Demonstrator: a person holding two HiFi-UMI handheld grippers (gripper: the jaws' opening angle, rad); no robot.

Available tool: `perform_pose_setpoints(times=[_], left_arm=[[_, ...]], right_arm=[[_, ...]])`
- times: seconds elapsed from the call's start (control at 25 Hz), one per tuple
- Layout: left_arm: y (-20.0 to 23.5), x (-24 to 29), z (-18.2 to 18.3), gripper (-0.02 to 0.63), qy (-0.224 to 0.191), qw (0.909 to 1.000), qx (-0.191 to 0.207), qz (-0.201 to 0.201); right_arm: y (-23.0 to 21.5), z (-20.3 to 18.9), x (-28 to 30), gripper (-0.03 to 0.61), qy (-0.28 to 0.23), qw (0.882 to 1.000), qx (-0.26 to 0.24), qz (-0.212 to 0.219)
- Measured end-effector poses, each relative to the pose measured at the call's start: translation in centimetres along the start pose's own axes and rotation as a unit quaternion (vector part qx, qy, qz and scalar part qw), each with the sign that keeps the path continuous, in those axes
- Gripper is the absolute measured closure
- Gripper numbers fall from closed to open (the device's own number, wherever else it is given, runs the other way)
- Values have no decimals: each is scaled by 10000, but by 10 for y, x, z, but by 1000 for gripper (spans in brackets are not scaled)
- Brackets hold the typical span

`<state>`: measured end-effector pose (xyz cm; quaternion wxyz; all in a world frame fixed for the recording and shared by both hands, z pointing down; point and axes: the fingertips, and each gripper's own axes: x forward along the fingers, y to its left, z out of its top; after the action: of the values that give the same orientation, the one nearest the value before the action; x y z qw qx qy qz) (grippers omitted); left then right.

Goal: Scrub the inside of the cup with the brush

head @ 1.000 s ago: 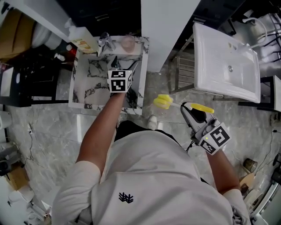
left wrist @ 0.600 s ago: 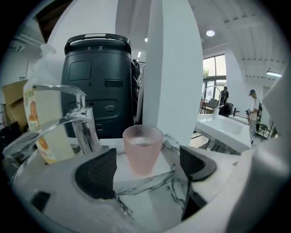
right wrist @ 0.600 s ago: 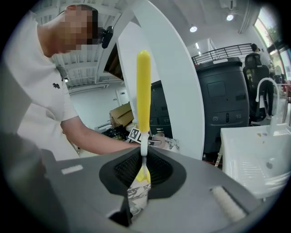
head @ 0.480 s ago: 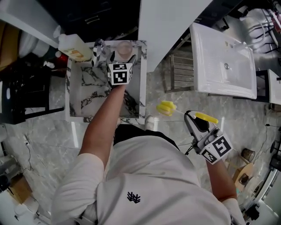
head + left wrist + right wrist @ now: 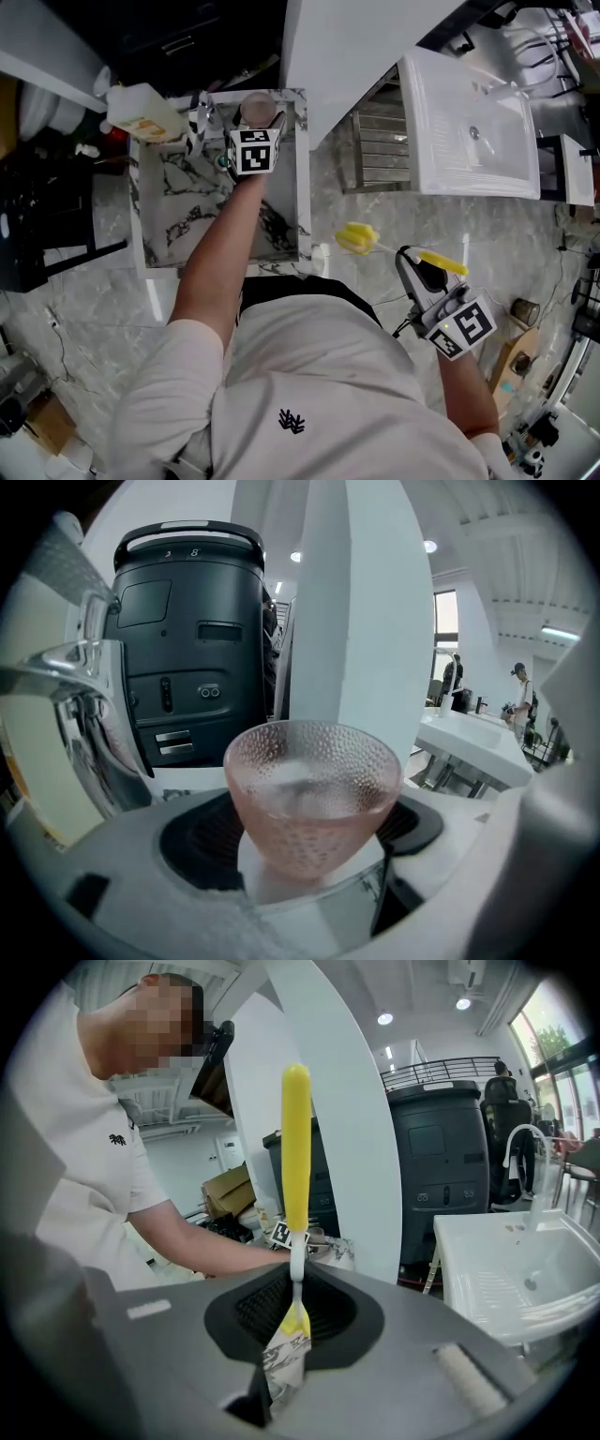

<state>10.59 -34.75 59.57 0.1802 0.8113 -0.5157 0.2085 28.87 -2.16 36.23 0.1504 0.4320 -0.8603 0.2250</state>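
The pink cup (image 5: 314, 794) stands upright on the far rim of the marbled sink (image 5: 159, 187), just right of the faucet (image 5: 70, 667). The left gripper (image 5: 255, 131) has the cup between wide-spread jaws that have just been closing, seemingly not pressing it yet. At near right, the right gripper (image 5: 417, 267) is clamped on the yellow brush (image 5: 354, 239) by its handle, head pointing left

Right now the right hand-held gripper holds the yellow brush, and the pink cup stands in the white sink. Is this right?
The pink cup stands on the marble basin's back rim, not in the white sink; the head view shows it. The right hand-held gripper does hold the yellow brush.
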Motion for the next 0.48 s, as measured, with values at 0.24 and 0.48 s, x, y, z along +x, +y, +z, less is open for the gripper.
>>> perform_pose_setpoints(times=[0.24, 0.48], left_arm=[[-1, -6, -2, 238, 111, 9998, 152, -98], [-16, -41, -7, 238, 193, 9979, 443, -438]], right_arm=[[7, 3, 8, 535, 19, 10000, -4, -94], [23, 15, 22, 535, -101, 9999, -88, 61]])
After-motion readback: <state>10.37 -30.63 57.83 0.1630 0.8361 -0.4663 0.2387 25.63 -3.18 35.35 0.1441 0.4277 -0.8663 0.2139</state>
